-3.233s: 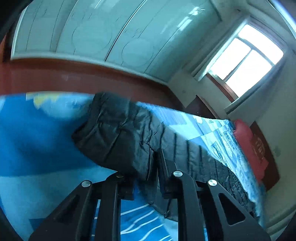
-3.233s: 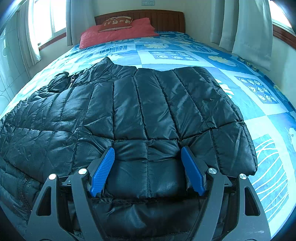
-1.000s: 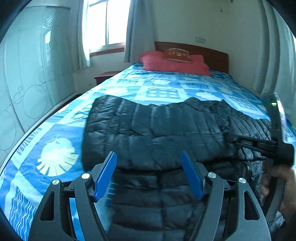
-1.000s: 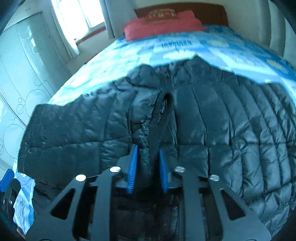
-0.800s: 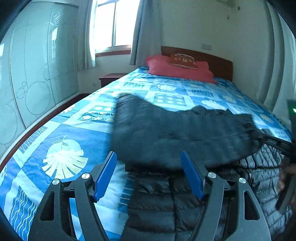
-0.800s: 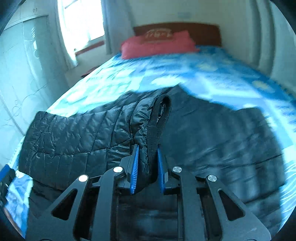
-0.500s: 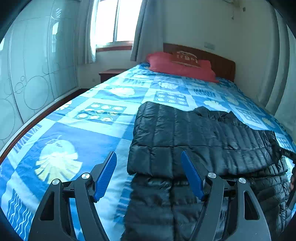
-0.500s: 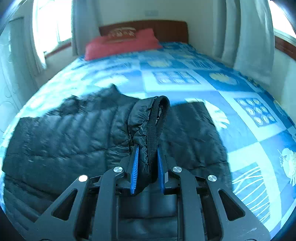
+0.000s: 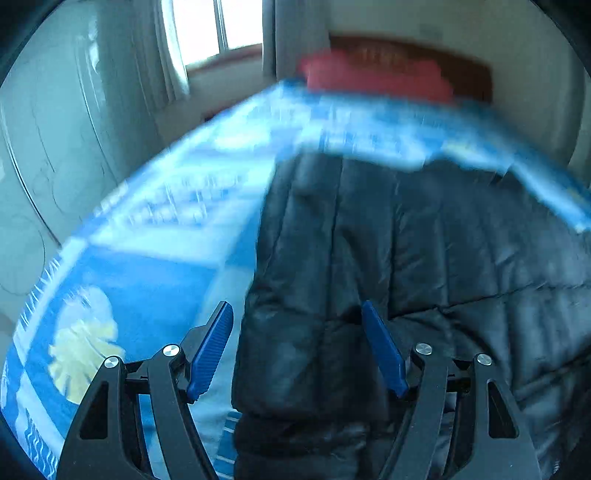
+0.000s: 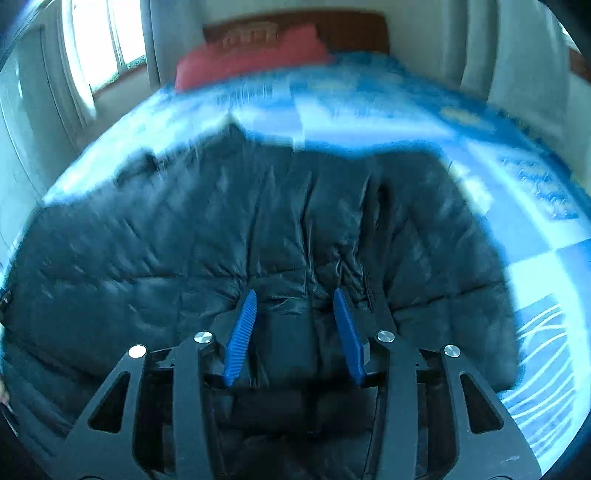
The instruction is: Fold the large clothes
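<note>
A black quilted puffer jacket (image 9: 424, 266) lies on the blue patterned bed, its sides folded in over the middle; both views are blurred by motion. My left gripper (image 9: 297, 314) is open, its blue pads (image 9: 210, 350) straddling the jacket's left folded edge low over it. In the right wrist view the jacket (image 10: 184, 251) fills the frame. My right gripper (image 10: 293, 299) is open just above the jacket's near middle, holding nothing.
The blue patterned bedspread (image 9: 147, 229) shows left of the jacket and to its right (image 10: 535, 229). Red pillows (image 10: 251, 55) lie against the wooden headboard (image 9: 472, 74). A window (image 9: 214, 29) and pale wardrobe doors stand to the left; curtains (image 10: 517, 51) hang right.
My right gripper has let go of the jacket fold it was holding and stands open. My left gripper has moved closer over the jacket's left edge. Both cameras are moving.
</note>
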Action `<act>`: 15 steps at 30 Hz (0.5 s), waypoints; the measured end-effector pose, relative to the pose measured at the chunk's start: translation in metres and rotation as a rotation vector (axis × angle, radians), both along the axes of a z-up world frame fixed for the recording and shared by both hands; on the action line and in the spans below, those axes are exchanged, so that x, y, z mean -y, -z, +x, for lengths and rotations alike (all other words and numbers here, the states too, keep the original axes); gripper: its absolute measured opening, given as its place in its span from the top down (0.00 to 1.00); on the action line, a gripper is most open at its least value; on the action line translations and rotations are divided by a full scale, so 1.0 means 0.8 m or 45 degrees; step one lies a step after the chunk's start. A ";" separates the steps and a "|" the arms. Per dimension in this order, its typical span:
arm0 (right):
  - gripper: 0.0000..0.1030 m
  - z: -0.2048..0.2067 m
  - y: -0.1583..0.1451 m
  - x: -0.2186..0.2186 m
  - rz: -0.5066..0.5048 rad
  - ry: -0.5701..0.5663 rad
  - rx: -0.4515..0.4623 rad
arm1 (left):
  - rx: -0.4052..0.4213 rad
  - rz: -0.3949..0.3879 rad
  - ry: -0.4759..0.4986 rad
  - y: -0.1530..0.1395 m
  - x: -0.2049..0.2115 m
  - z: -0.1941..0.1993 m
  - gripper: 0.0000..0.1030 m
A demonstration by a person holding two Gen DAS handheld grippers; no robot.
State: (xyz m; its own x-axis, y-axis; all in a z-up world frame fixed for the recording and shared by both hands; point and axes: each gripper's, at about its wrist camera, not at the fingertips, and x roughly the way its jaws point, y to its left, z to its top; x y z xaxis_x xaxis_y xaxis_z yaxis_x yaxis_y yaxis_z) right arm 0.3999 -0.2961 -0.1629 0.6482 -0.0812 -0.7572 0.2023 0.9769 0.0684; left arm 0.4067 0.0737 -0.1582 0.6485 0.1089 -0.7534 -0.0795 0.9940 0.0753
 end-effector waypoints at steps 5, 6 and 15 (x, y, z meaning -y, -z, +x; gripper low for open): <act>0.58 -0.006 -0.034 -0.013 -0.022 0.010 0.075 | 0.026 -0.032 -0.027 -0.023 -0.011 -0.006 0.30; 0.57 -0.003 -0.040 -0.015 -0.018 0.005 0.092 | 0.066 -0.031 -0.027 -0.033 -0.011 -0.008 0.30; 0.41 0.074 -0.005 -0.032 0.070 -0.036 0.009 | -0.062 -0.091 -0.050 -0.003 -0.024 0.059 0.29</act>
State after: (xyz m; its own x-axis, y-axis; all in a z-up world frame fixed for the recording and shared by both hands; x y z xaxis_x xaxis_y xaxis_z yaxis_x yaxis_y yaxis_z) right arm 0.4590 -0.2704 -0.1590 0.6549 -0.0213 -0.7554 0.1742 0.9769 0.1235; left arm 0.4538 0.0927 -0.1560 0.6074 0.0785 -0.7905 -0.1162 0.9932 0.0093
